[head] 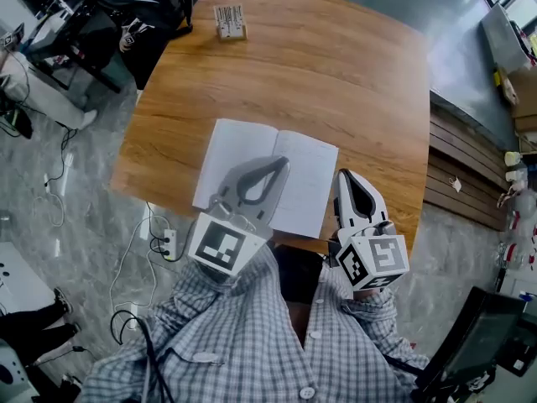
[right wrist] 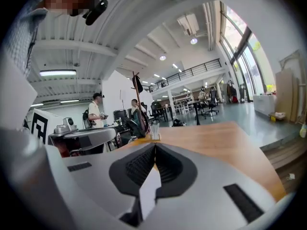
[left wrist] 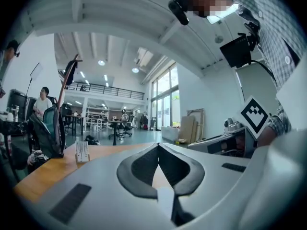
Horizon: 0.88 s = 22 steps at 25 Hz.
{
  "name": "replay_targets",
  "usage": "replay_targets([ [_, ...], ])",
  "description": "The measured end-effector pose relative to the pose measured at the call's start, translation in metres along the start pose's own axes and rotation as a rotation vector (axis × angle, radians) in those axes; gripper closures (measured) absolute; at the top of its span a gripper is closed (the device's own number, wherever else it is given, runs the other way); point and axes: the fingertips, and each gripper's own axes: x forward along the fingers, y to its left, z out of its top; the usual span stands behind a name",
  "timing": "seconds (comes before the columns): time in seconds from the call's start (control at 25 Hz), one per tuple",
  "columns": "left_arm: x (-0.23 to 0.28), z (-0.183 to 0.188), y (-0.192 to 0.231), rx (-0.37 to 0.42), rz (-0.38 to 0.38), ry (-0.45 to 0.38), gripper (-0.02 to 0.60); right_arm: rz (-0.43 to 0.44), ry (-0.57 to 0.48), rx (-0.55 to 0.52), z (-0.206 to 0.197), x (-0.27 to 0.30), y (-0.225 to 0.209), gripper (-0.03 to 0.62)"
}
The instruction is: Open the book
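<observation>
The book (head: 289,183) lies open and flat on the wooden table (head: 336,82), its white pages facing up near the front edge. My left gripper (head: 282,164) hangs above the book's middle with its jaws closed tip to tip and nothing in them. My right gripper (head: 344,175) hovers over the book's right edge, also shut and empty. In the left gripper view the left gripper (left wrist: 158,145) points level across the table. In the right gripper view the right gripper (right wrist: 154,146) does the same, its tips meeting.
A small clear card stand (head: 229,21) sits at the table's far edge. Bags and equipment (head: 126,15) crowd the floor at upper left. Cables and a power strip (head: 168,243) lie left of the table, and wooden steps (head: 461,175) run along the right.
</observation>
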Motion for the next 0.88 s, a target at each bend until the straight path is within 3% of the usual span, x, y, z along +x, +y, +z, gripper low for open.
replay_targets([
  [0.2,0.003,0.023,-0.001,0.040,-0.013,-0.044,0.572,0.020,-0.151,-0.119,0.040,-0.001,0.015,0.574],
  [0.48,0.000,0.050,-0.006,0.050,-0.022,-0.096,0.572,0.035,-0.274,-0.142,0.083,-0.011,0.026,0.574],
  [0.64,0.000,0.047,-0.007,0.094,-0.034,-0.073,0.572,0.020,-0.304,-0.138,0.095,-0.018,0.022,0.574],
  [0.88,0.002,0.039,-0.006,0.064,-0.047,-0.061,0.572,-0.007,-0.281,-0.149,0.086,-0.019,0.015,0.574],
])
